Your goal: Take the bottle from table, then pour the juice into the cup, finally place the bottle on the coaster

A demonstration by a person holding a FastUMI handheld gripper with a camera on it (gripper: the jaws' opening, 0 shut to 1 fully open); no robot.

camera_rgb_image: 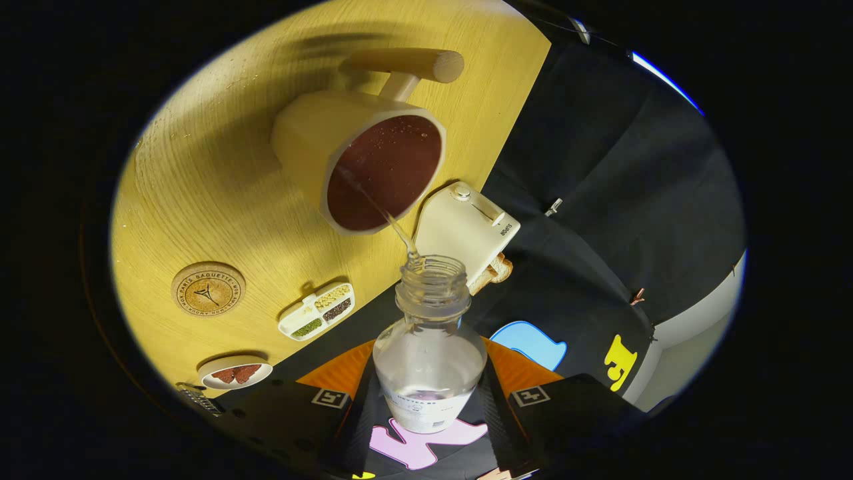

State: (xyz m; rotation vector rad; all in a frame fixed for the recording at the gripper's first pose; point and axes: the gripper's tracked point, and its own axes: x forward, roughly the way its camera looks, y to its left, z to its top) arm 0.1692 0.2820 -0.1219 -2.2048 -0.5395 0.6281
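Note:
My gripper (pixel 430 393) is shut on a clear uncapped bottle (pixel 430 353), one finger pressing each side of its body. The bottle is tilted, its open mouth aimed at a cream cup (pixel 360 167) with a wooden handle (pixel 408 65) that stands just beyond it on the wooden table (pixel 213 193). A thin stream of clear liquid (pixel 393 223) runs from the bottle's mouth into the cup, whose inside looks dark red-brown. A little liquid is left in the bottle. A round cork coaster (pixel 208 289) lies on the table to the left of the fingers.
A white toaster (pixel 466 230) with a slice of bread stands beside the cup at the table's edge. A small white divided tray (pixel 316 311) of seeds and a little dish (pixel 234 373) with a butterfly picture lie near the coaster. Black cloth hangs beyond the table.

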